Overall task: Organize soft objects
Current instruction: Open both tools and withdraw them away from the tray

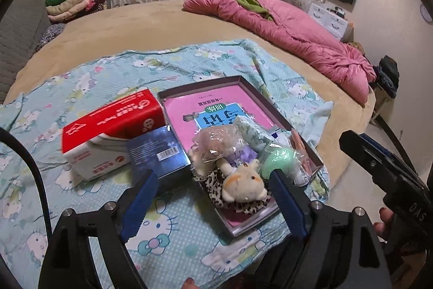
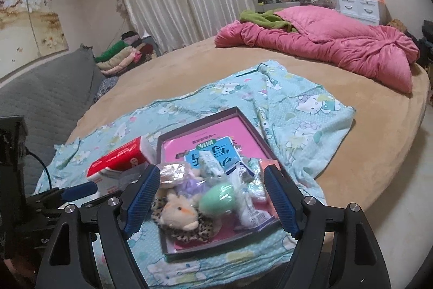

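Observation:
A shallow grey tray (image 1: 245,80) (image 2: 200,114) lies on a Hello Kitty cloth on the bed. It holds a pink book, a cream plush toy (image 1: 245,184) (image 2: 177,214) on leopard-print fabric, a green soft egg (image 1: 280,160) (image 2: 217,198), a bagged plush (image 1: 216,138) (image 2: 173,171) and wrapped packets. My left gripper (image 1: 209,203) is open, just before the tray's near end, empty. My right gripper (image 2: 211,201) is open above the tray's near end, its blue pads either side of the toys, empty.
A red and white tissue pack (image 1: 108,132) (image 2: 119,157) and a dark blue box (image 1: 157,151) lie left of the tray. A pink quilt (image 1: 292,29) (image 2: 338,42) lies at the far side. Folded clothes (image 1: 73,2) are stacked far left. The bed edge drops off at right.

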Motion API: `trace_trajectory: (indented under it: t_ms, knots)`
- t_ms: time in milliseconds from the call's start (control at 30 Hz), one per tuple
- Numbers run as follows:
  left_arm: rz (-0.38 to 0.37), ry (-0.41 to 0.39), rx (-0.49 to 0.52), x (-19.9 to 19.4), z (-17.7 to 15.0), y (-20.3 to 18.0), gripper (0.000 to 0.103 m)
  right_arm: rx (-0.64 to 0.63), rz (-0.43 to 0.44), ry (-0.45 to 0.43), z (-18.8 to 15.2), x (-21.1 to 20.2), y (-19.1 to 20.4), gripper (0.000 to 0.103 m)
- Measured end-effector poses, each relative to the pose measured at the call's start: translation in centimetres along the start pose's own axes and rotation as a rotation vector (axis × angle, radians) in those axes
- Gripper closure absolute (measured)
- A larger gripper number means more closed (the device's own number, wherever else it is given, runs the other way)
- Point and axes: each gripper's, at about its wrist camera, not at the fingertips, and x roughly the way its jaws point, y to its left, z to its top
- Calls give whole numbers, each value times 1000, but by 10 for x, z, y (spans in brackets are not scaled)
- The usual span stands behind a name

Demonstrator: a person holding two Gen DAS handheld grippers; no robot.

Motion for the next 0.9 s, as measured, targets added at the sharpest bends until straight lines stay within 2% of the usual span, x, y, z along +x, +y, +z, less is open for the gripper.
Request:
trace_trajectory:
  t_ms: [333,633,767,900]
  knots:
    - [56,-24,-26,-29,-27,2,18,-60,-48,54,-26,-15,24,23]
    - [90,30,-56,-28,-53,10,18,-114,-82,67,-42,-20,31,23]
    - [100,29,-85,-30,-57,16,18,-138,-84,60,-46,-25,36,23]
    - [101,31,-87,-30,-57,17,18,-138,-89,95,-51,-20,37,23]
